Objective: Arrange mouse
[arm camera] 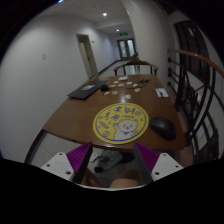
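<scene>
Your gripper (112, 165) hovers open, holding nothing. Just ahead lies one round yellow mouse pad (121, 122), one dark mouse (162, 127) beside it; one laptop (84, 90) farther back.

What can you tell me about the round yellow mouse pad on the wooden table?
The round yellow mouse pad lies flat on the brown wooden table, just ahead of the gripper, whose fingers are open and apart from it. It looks thin and soft, with a darker rim, a cartoon figure in the middle and red lettering above. A dark computer mouse sits beside it on the table, not on it.
</scene>
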